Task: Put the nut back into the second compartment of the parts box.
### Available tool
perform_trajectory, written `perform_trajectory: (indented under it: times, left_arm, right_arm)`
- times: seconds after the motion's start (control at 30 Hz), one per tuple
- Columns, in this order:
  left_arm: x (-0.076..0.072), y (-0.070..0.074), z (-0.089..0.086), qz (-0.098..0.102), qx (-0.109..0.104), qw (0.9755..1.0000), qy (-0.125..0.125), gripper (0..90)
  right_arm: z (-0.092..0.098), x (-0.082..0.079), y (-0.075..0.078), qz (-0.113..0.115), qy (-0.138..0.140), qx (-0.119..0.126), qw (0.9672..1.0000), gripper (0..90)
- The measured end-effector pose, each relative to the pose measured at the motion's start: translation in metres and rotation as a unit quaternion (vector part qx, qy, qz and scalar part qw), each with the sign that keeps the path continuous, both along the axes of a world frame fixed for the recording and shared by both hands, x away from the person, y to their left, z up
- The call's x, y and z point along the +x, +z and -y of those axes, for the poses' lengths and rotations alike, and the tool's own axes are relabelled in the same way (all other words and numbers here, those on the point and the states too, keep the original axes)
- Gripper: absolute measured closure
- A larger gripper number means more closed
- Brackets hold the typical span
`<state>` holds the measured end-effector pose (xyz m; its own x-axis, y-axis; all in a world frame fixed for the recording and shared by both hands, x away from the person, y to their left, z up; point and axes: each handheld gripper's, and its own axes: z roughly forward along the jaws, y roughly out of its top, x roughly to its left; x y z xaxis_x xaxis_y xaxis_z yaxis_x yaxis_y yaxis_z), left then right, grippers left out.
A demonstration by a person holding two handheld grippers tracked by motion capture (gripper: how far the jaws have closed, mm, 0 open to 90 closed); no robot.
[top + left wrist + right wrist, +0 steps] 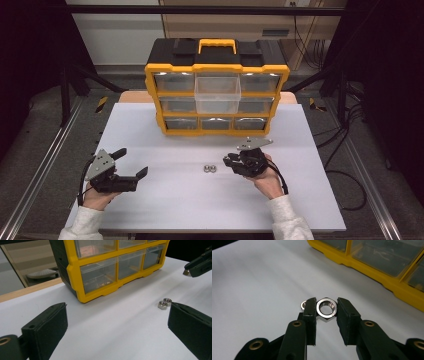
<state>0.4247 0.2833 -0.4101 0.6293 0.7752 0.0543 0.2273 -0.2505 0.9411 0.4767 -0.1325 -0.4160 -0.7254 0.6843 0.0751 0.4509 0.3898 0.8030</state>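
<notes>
Steel nuts, two of them touching, lie on the white table in front of the yellow drawer cabinet, well clear of it. Each lies flat with its bore pointing up and has no long axis; the pair lines up along the cabinet front. The right tongs hang just beside them, part open and empty. The left tongs, farther along the cabinet front, gape wide and are empty too.

Risk: closing on one nut may nudge its neighbour, or a pad catches a corner and the nut flips.
</notes>
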Motion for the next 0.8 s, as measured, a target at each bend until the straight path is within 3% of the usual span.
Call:
perform_trajectory:
  times: [0.8]
  left_arm:
    - [0.000, 0.000, 0.000, 0.000, 0.000, 1.0000, -0.001, 2.0]
  right_arm:
    - [0.012, -0.011, 0.061, 0.048, -0.001, 0.032, 0.9983, 70.2]
